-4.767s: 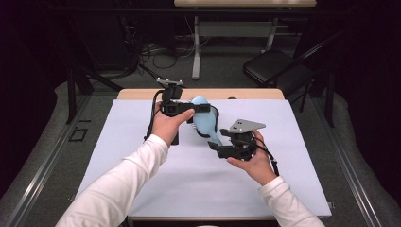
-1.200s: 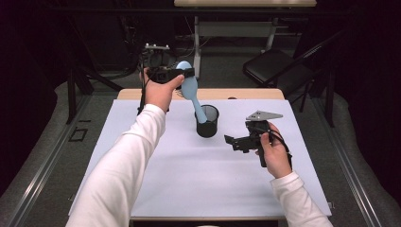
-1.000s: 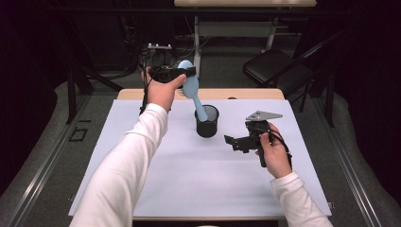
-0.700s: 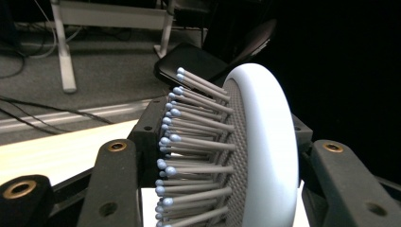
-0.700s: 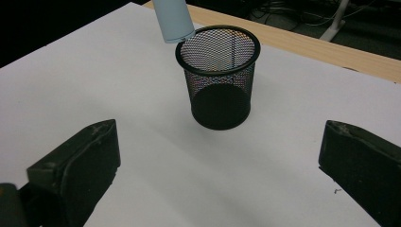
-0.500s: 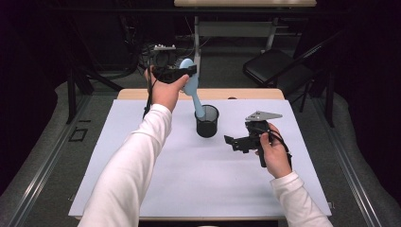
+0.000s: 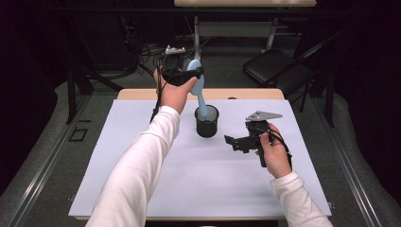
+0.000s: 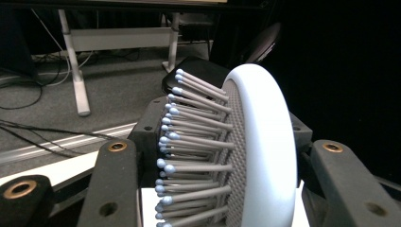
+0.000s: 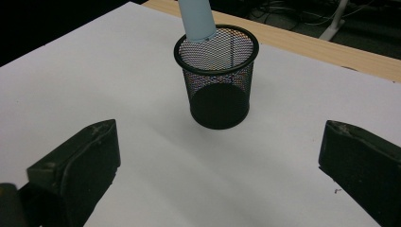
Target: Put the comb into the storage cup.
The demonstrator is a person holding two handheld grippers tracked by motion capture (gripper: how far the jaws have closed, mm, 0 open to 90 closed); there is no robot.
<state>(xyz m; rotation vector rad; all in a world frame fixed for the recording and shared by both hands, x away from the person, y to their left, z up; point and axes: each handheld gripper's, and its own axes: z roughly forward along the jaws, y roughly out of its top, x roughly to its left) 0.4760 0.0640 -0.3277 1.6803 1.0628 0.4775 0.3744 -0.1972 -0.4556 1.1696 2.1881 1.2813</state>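
Note:
A light blue hairbrush (image 7: pixel 199 89) hangs tilted, head up, with my left gripper (image 7: pixel 188 74) shut on the head. In the left gripper view the bristles and white rim of the hairbrush (image 8: pixel 255 151) sit pinched between the jaws of the left gripper (image 8: pixel 227 189). The handle (image 9: pixel 196 19) points down, its end at the mouth of a black mesh cup (image 7: pixel 207 122) (image 9: pixel 217 80). To the right of the cup my right gripper (image 7: pixel 232 143) (image 9: pixel 217 175) is held low over the sheet, open and with nothing in it, aimed at the cup.
A white sheet (image 7: pixel 142 156) covers most of the wooden table (image 7: pixel 246 93). Behind the table are a black chair (image 7: pixel 274 66), a desk frame (image 7: pixel 236 28) and cables on the grey floor (image 7: pixel 142 52).
Earlier both grippers met at the brush over the cup; the right gripper has since drawn back to the right. Over the last second the left hand shifted slightly right with the brush.

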